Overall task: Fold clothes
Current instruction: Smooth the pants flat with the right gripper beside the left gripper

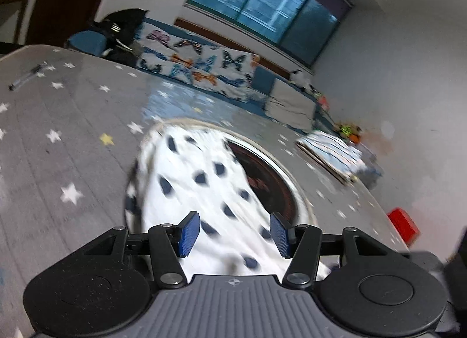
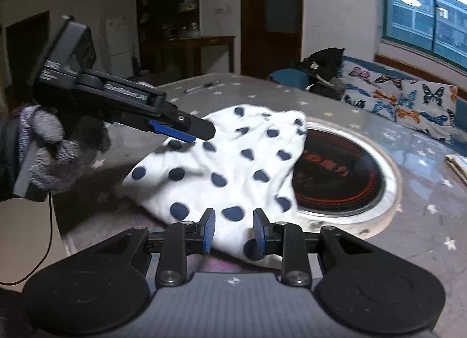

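Observation:
A white garment with dark blue dots [image 1: 201, 180] [image 2: 227, 163] lies crumpled on the grey star-print table [image 1: 58, 134] [image 2: 423, 215], partly covering a round black hotplate [image 1: 262, 183] [image 2: 341, 174] set in the tabletop. My left gripper [image 1: 235, 233] hovers open over the garment with nothing between its blue pads. In the right wrist view the left gripper [image 2: 186, 131] comes in from the left, held by a gloved hand [image 2: 49, 157], above the garment's far left part. My right gripper [image 2: 234, 231] is open, with the garment's near edge lying in the gap between its fingers.
A pen [image 1: 24, 78] [image 2: 201, 87] lies at the table's far side. A folded stack of clothes [image 1: 332, 154] [image 2: 456, 163] sits near the right edge, with a red object [image 1: 404, 225] close by. A butterfly-print sofa [image 1: 198, 61] [image 2: 408, 101] stands behind the table.

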Available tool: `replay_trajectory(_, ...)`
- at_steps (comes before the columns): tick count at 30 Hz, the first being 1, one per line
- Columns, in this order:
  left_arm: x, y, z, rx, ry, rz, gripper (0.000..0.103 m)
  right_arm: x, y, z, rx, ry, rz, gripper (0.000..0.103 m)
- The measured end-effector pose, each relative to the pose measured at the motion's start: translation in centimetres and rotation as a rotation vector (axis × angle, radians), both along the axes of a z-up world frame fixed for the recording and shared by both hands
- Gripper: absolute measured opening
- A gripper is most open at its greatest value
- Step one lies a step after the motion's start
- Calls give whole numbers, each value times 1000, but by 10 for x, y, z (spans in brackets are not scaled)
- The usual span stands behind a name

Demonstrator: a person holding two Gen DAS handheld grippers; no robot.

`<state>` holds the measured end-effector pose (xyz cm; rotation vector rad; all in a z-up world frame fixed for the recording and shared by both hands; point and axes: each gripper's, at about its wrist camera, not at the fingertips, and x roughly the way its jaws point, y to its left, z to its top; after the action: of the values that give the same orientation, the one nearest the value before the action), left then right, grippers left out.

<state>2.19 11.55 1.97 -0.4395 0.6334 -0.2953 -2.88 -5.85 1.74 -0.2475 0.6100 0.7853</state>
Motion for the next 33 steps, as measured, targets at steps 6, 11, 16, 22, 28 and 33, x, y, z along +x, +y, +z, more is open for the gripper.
replay_trajectory(6,-10,-8,-16,27,38,-26,56,10,-8,-12,-7,69,-43,28)
replay_trajectory(11,-11,-4,-25,15,63,-6,56,8,-12,1,8,69,-28,28)
replay_trajectory(16,-18,-2,-25,-6,55,7,56,33,7,6,30,66,1,29)
replay_trajectory(22,-21,6,-24,-32,59,35,56,69,33,-4,28,95,21,29)
replay_trajectory(28,-3,8,-16,-28,35,55,56,79,30,-19,-20,116,-37,29)
replay_trajectory(33,14,14,-21,-28,66,90,56,81,22,-21,-24,123,-62,31)
